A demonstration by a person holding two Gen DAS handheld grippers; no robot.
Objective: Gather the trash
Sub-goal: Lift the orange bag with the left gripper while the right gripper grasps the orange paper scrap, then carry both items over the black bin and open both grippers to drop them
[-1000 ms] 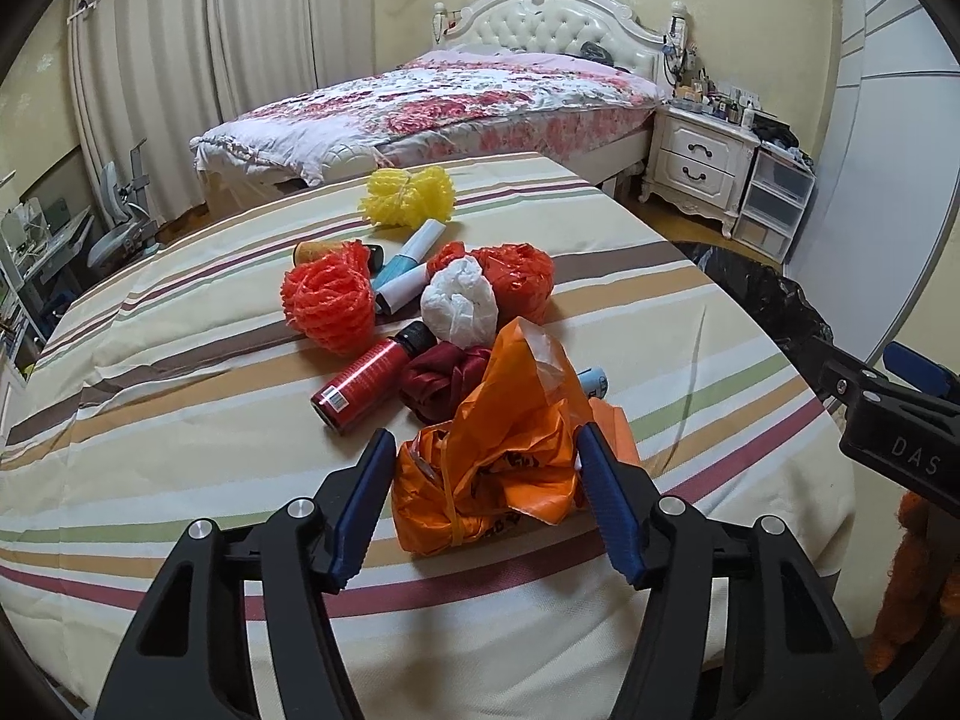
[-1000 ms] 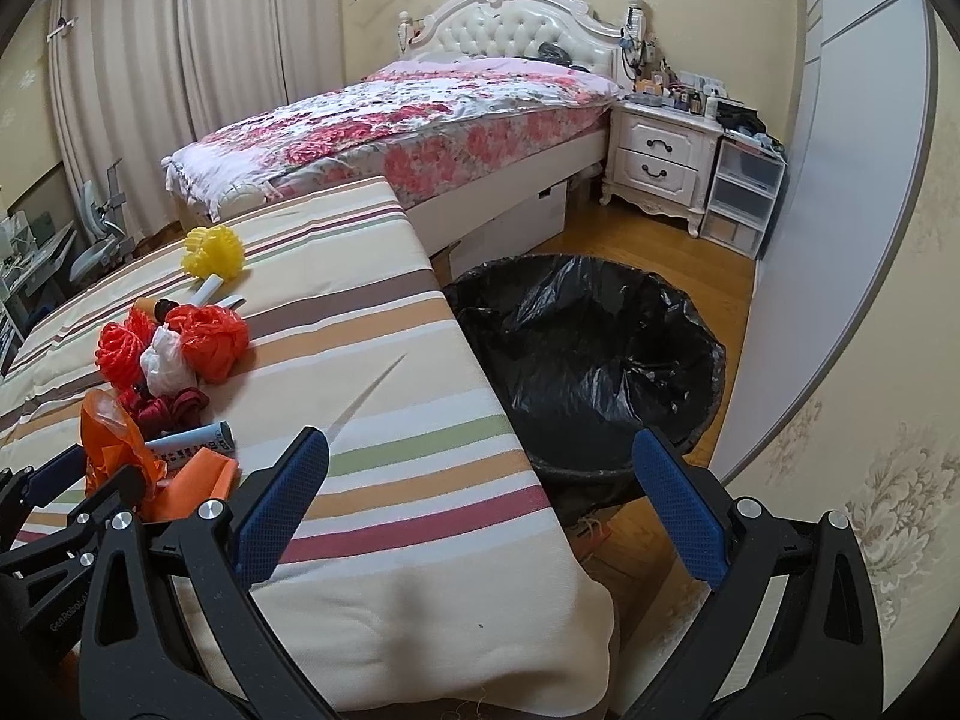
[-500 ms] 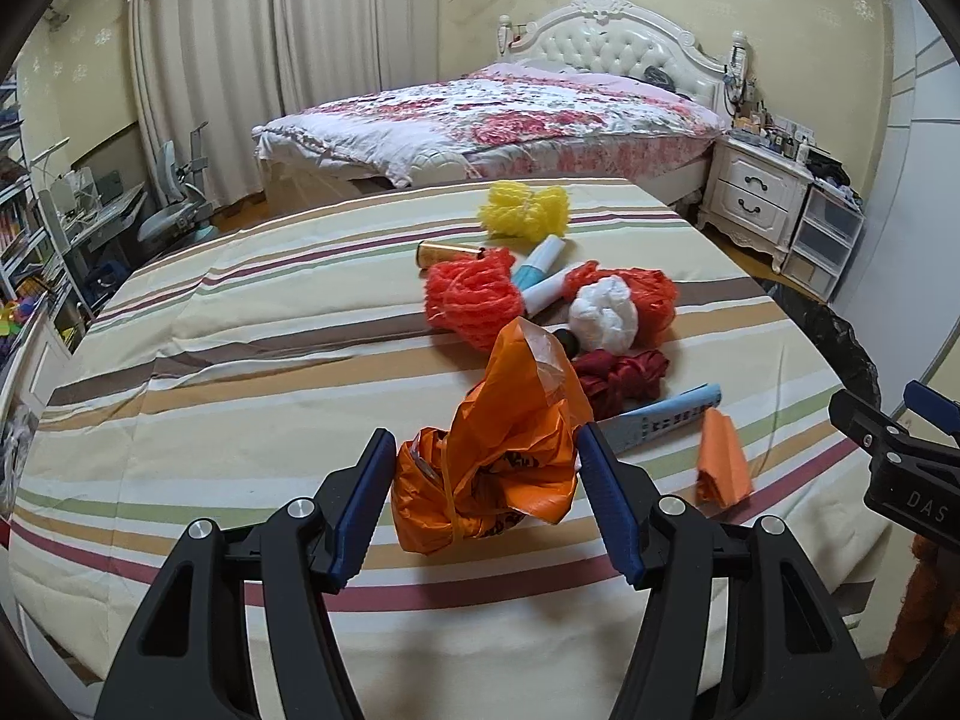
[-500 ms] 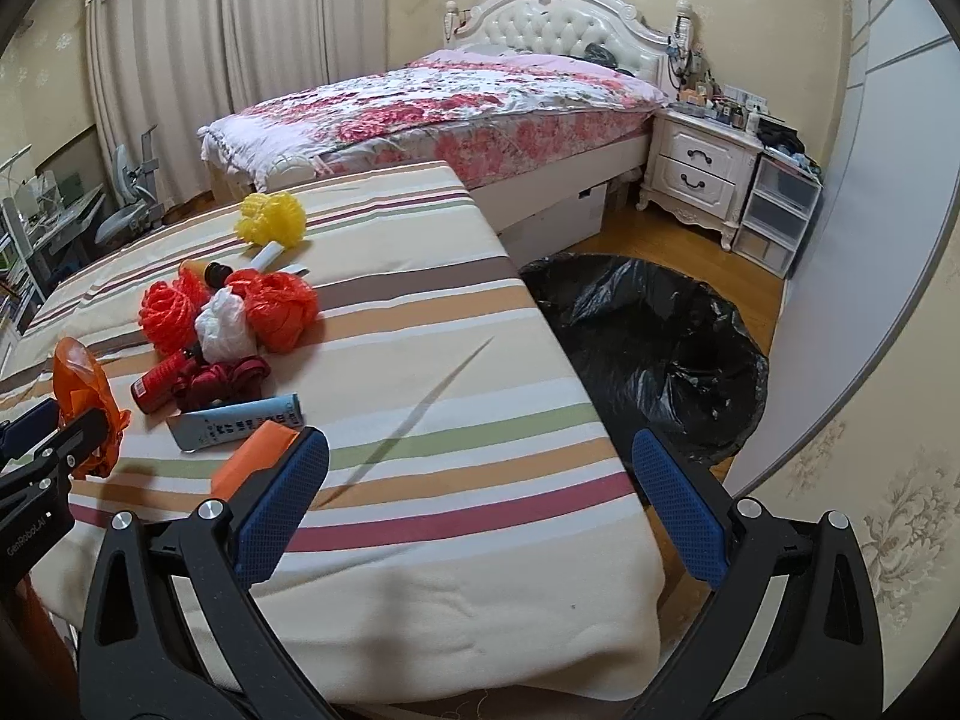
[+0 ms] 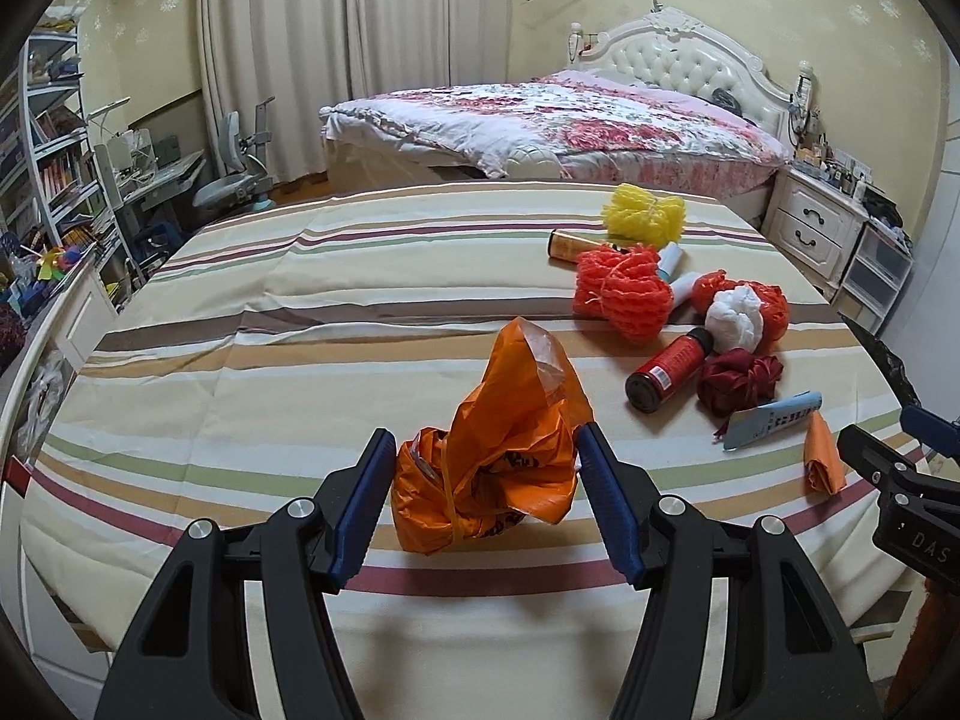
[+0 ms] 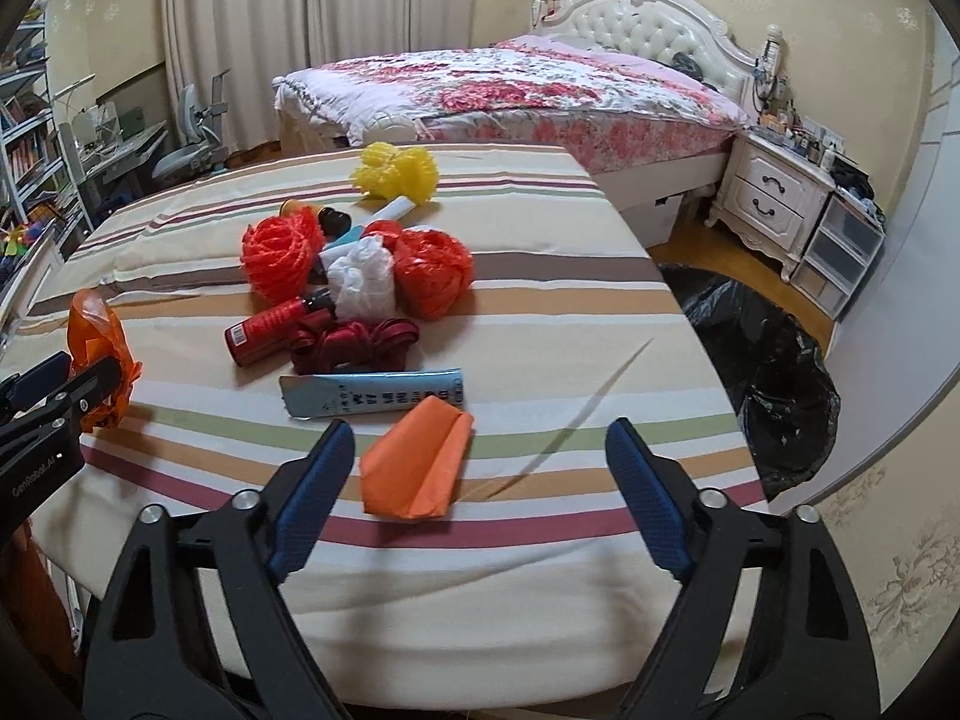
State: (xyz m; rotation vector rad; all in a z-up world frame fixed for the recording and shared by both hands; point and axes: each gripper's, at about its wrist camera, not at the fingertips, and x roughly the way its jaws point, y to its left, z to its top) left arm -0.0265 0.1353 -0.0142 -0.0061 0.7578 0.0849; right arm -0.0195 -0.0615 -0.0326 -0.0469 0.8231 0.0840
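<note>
Left gripper (image 5: 485, 495) jaws clamped on orange bag (image 5: 501, 450), held just above worktop (image 5: 252, 360). Right gripper (image 6: 477, 489) jaws wide, empty, folded orange paper (image 6: 420, 462) between them; lower, close on fold, then bin bag (image 6: 774, 372).

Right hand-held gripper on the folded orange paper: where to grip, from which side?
Take the folded orange paper across its narrow width, coming from above and slightly front. It lies flat on the striped cloth, long axis running away from the right hand-held gripper, whose jaws are open and already straddle it.
</note>
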